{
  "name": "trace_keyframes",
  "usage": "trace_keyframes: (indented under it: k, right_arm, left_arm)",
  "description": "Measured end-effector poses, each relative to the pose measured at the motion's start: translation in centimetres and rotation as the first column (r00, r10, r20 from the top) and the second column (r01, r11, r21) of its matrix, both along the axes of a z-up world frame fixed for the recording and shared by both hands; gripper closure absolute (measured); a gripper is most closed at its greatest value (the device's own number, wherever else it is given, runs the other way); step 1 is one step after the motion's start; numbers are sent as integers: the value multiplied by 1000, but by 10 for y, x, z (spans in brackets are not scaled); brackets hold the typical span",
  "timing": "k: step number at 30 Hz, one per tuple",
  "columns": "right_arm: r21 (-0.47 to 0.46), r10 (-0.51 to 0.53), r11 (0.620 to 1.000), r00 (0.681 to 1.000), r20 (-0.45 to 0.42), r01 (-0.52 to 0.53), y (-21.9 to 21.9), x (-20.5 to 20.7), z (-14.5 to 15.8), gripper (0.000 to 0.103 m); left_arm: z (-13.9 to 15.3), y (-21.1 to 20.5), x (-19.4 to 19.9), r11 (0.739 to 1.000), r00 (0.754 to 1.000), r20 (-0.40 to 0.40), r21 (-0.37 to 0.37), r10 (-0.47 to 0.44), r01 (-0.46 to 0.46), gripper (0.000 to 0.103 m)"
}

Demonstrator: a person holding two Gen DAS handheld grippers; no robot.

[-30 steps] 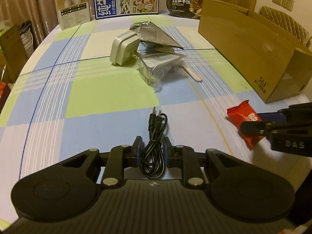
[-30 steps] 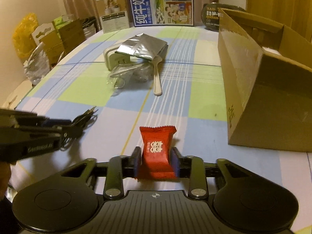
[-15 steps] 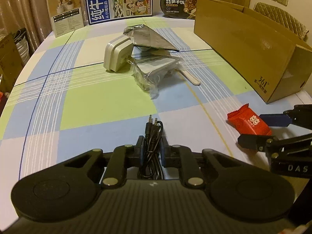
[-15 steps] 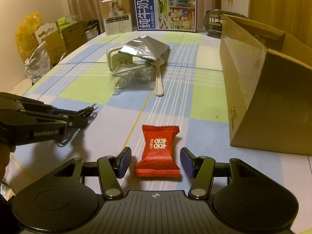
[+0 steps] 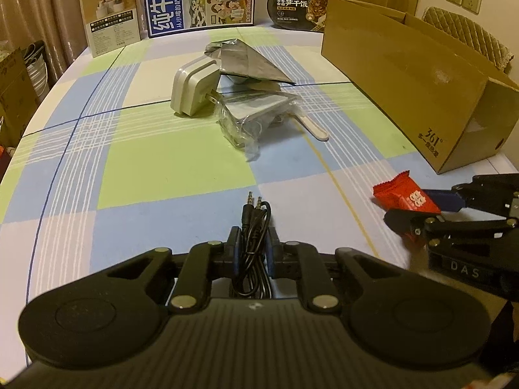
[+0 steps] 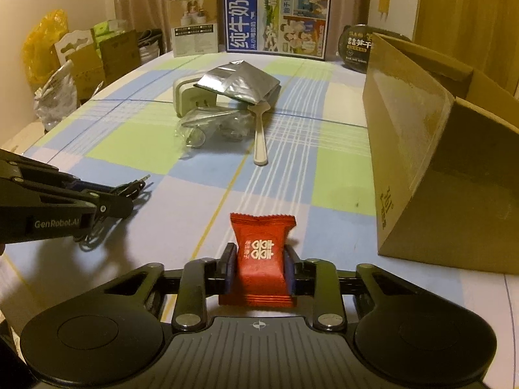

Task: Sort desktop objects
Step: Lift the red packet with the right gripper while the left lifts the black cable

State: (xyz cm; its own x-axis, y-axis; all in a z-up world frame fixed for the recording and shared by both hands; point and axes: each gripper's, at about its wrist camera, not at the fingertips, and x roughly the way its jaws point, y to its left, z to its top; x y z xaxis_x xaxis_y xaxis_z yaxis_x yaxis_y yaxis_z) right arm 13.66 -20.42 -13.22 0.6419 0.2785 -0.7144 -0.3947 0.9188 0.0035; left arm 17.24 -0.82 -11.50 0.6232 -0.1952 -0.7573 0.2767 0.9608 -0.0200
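Note:
A coiled black audio cable (image 5: 254, 227) with two jack plugs lies on the checked tablecloth, and my left gripper (image 5: 253, 236) is shut on it. From the right wrist view, the left gripper (image 6: 123, 201) reaches in from the left with the cable (image 6: 136, 184) at its tips. A red candy packet (image 6: 259, 253) sits between the pads of my right gripper (image 6: 258, 259), whose jaws are closing and press on its sides. The left wrist view shows that packet (image 5: 405, 196) at the right in the right gripper (image 5: 418, 210).
A large open cardboard box (image 6: 421, 149) stands along the right side. Mid-table lie a white plug adapter (image 5: 191, 90), a silver foil pouch (image 5: 249, 61), a clear plastic bag (image 5: 256, 120) and a white spoon (image 6: 259, 133). Printed cartons (image 5: 198, 0) stand at the far edge.
The right jaws spread away from the red packet half a second ago and have now come back in against it. The left jaws narrowed onto the cable.

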Motion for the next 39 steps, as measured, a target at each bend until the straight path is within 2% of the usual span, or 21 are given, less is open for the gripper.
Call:
trace_keyframes:
  k: [9,20,28,39]
  right_arm:
    - [16,-7,1000,1000,22,7,-3,-11,17,80]
    - [69,-39,997,995,95,32,-18,-30,66,80]
    - [103,-82,992,985,151,67,-42,-41,102,80]
    - [119,-182,980,960,215,159,-102,-35,142,80]
  left_arm:
    - [13,0,-6,1000,1000,20,-6,9,-9,92]
    - [47,-19,-28,999,999,51,-51,12,-10,92]
    - [75,-47,-44,997,995,95,-61,-33,39,92]
    - [108,-98,-48,987,981,148,-79,-124,137,92]
